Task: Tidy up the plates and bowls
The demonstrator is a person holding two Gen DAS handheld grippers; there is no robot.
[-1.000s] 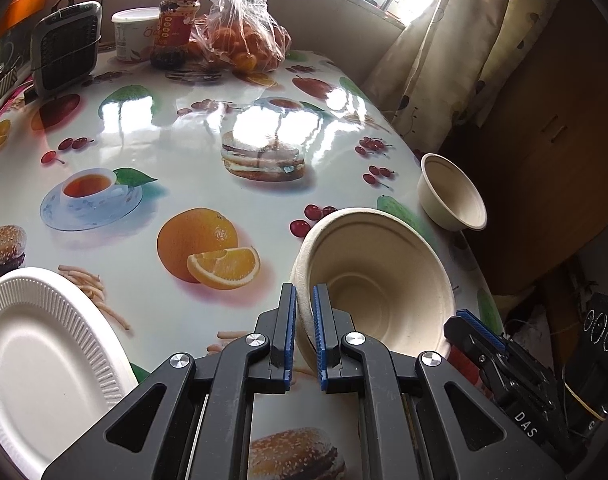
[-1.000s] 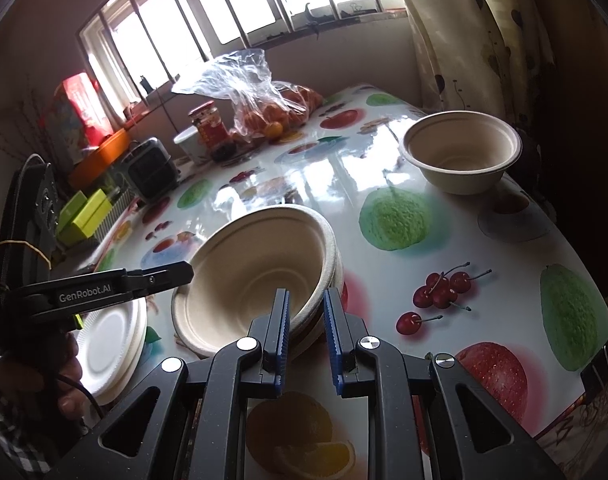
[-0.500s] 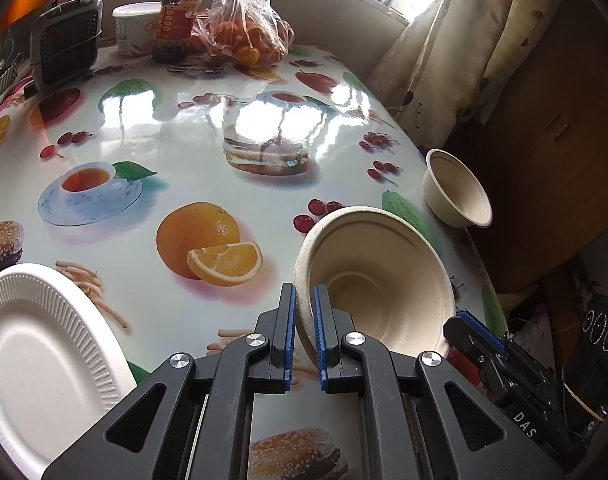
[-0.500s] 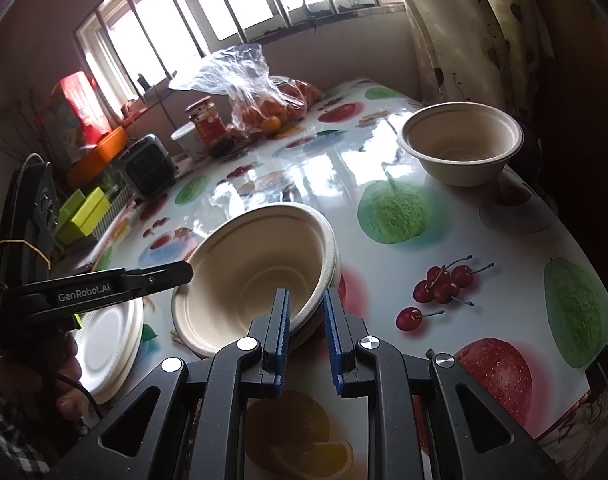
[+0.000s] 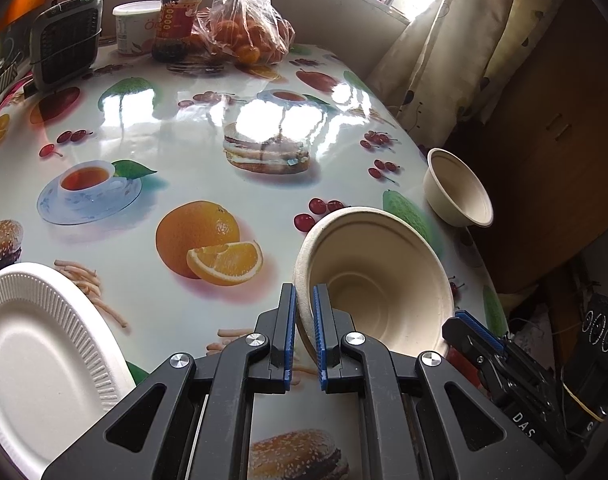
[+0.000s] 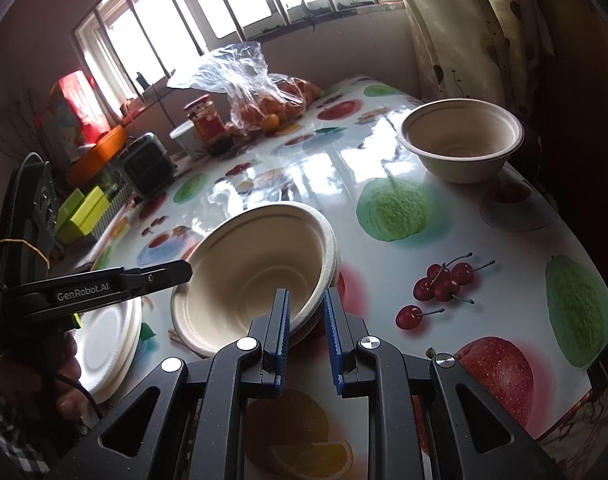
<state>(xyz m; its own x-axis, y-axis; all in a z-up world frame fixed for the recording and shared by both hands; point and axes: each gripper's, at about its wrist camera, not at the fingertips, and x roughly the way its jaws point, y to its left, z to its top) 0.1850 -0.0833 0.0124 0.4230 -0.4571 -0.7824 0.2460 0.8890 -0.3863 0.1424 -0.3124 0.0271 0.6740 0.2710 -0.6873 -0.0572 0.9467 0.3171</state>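
Observation:
A beige bowl (image 5: 376, 280), which looks nested in a second one, is held tilted over the fruit-print table (image 5: 151, 184). My left gripper (image 5: 301, 300) is shut on its left rim. In the right wrist view the same bowl (image 6: 255, 272) shows a doubled rim, and my right gripper (image 6: 307, 300) is shut on its near right rim. The left gripper (image 6: 185, 270) reaches the bowl's opposite side, and the right gripper (image 5: 464, 320) shows at the bowl's lower right. Another beige bowl (image 6: 460, 140) stands alone near the table's right edge. White ribbed plates (image 5: 35, 352) lie stacked at the left.
At the far end under the window stand a plastic bag of oranges (image 5: 243, 28), a red-labelled jar (image 5: 179, 20), a white tub (image 5: 135, 26) and a black gadget (image 5: 65, 40). A curtain (image 5: 456, 40) hangs right of the table, whose edge drops off beside the lone bowl.

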